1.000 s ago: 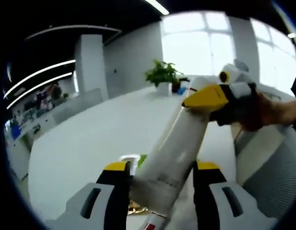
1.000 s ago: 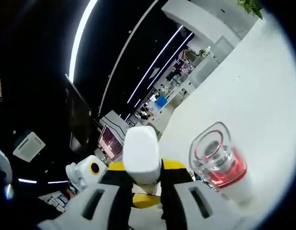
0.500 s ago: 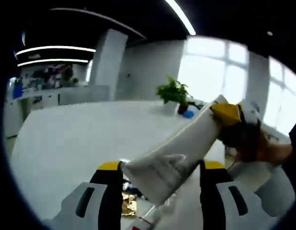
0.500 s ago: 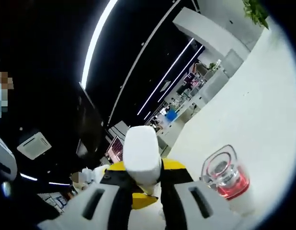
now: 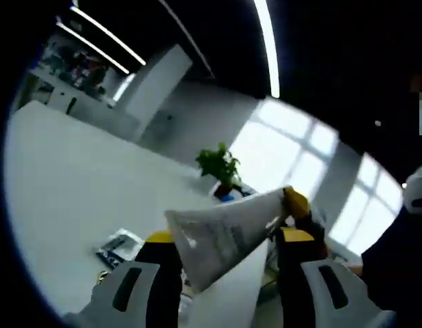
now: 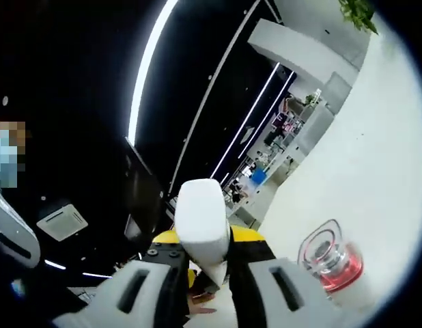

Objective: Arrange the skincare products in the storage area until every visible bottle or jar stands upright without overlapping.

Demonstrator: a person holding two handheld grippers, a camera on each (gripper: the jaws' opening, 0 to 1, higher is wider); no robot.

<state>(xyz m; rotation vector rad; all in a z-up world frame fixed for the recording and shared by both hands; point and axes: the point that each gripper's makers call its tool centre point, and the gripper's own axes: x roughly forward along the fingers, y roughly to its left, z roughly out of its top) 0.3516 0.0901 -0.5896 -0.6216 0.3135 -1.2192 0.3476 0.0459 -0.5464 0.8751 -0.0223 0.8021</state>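
A white squeeze tube (image 5: pixel 224 236) is held aloft between two hand-held tools above a white table (image 5: pixel 67 191). In the left gripper view the left tool (image 5: pixel 224 239) stands with its yellow-tipped jaws on either side of the tube's flat crimped end, close against it, though whether they truly pinch it cannot be told; grey print runs across the tube's face, too blurred to read. The tube slants up and away to the right of that tool, where the yellow tip of the right tool (image 5: pixel 296 203) meets its far end. In the right gripper view the right tool (image 6: pixel 204 249) is clamped on the tube's white cap end (image 6: pixel 201 219), which rises straight up between its jaws. To the right of that tool, resting on the table (image 6: pixel 361 178), sits a clear glass bottle (image 6: pixel 330 256) with a square stopper and red liquid inside, well apart from the tube. Back in the left gripper view, a small dark-and-white packet (image 5: pixel 119 246) lies flat on the table just left of the left tool, its lettering illegible, and a potted green plant (image 5: pixel 219 167) stands farther off beyond the tube, before bright windows.
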